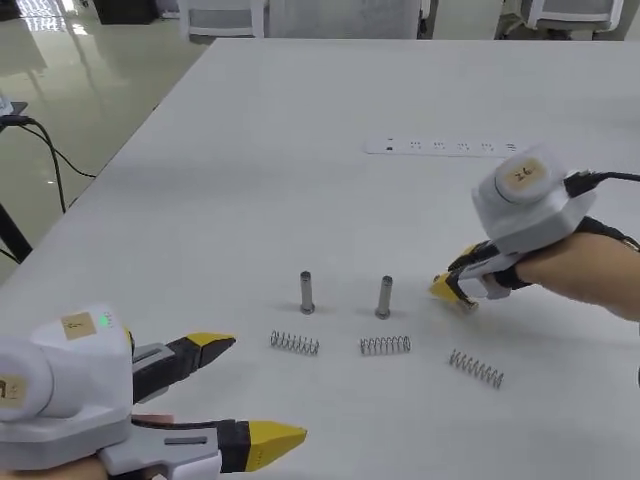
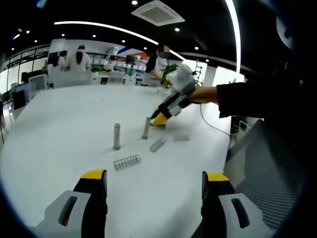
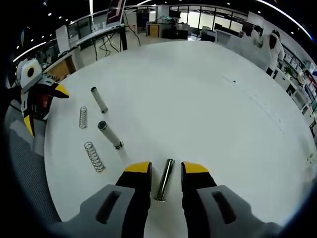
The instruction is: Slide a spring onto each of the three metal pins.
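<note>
Nothing I can actually read here. Head view: the round sticker (image 1: 523, 175) on top of the right gripper (image 1: 455, 290) carries dark marks, too blurred to make out. The tan label (image 1: 78, 325) on the left gripper (image 1: 265, 388) housing is also illegible. Power strip (image 1: 445, 147): print too small. In both gripper views, no text resolves either.

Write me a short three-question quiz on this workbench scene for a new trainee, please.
1. How many pins stand free and upright on the table?
2. True or false: all three springs lie on the table, none on a pin.
3. What sits between the jaws of the right hand-held gripper? A. a spring B. a metal pin C. nothing
Key: 1. two; 2. true; 3. B
</note>
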`<state>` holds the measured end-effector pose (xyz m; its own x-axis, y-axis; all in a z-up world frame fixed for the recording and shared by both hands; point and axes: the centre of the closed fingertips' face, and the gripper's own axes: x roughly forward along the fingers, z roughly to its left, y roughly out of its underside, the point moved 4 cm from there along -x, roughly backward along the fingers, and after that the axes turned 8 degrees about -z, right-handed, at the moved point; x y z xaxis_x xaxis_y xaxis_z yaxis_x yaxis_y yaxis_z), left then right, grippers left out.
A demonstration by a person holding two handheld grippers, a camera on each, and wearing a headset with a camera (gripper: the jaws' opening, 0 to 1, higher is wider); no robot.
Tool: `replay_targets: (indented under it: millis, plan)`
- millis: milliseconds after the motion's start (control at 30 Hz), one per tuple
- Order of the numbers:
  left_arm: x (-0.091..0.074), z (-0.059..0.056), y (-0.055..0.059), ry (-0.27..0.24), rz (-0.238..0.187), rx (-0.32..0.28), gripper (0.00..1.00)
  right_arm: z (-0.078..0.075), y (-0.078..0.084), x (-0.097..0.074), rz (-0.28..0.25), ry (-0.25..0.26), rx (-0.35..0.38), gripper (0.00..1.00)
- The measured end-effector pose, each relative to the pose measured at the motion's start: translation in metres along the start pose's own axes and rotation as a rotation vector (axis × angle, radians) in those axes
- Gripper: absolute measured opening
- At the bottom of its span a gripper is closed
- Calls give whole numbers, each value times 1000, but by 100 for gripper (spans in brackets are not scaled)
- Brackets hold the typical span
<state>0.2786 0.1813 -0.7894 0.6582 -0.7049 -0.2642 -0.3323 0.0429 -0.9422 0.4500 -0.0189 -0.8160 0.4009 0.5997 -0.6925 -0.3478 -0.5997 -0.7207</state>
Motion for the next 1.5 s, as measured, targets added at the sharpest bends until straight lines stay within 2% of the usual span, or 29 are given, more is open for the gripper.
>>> replay_targets:
  millis: [300,833,1067,1500]
  plan:
    - [-1,1,1,-1,0,-2,74,-3,3,3,33,16,9,15]
    - [-1,1,2,-6,-1,-7,74,-3,5,10,55,11,28,12]
    - [0,1,3,-6,3,-8,74,-4,4,12,66,22,36,7]
    - [-1,2,2,-11,2,-7,74,-4,4,10,63,42,120,5]
